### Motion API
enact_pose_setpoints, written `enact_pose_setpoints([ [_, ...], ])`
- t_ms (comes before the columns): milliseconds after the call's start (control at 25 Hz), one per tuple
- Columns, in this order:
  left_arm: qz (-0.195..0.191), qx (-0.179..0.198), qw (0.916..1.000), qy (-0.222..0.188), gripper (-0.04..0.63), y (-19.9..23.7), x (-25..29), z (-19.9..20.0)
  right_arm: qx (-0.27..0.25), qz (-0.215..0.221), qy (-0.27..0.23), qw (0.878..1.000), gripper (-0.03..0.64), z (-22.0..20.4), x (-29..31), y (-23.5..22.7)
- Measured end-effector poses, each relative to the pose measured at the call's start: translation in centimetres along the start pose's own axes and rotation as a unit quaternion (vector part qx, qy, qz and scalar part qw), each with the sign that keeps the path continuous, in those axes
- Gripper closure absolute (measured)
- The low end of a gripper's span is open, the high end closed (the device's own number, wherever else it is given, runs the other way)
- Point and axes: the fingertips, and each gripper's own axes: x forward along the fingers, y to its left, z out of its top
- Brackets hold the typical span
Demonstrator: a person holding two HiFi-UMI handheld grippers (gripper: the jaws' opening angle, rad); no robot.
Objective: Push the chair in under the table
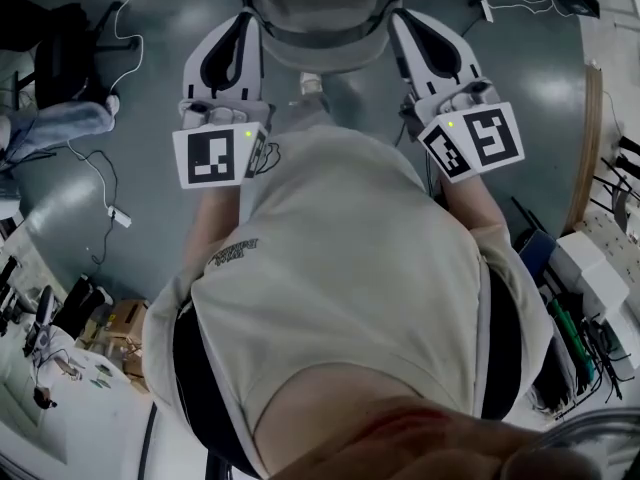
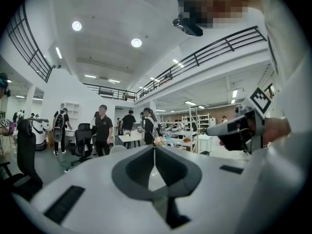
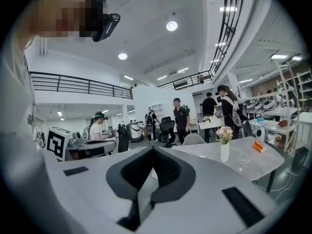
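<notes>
The head camera sits above the wearer and looks almost straight down, past the pale shirt to the floor. The left gripper, the right gripper and the chair are at the top edge of its picture. Each gripper camera rides low and close behind its own jaws, facing level across the hall. The left one catches the right gripper at its right edge, and the right one catches the left gripper at its left edge. Both share the flowers on the table and a standing person in black, and both see the head camera above.
</notes>
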Motion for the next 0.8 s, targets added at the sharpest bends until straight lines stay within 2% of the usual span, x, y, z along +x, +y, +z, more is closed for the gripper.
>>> enact_pose_setpoints([
  [400,-0.027,-0.011,0.9995,-0.008,0.583,5.0,5.4,0.4,-0.006,-0.016,-0.006,1.000,0.607,2.1,6.8,-1.3],
  [800,-0.030,-0.004,0.9995,0.004,0.583,5.4,7.5,0.8,-0.012,-0.021,-0.005,1.000,0.607,3.1,8.1,-2.6],
])
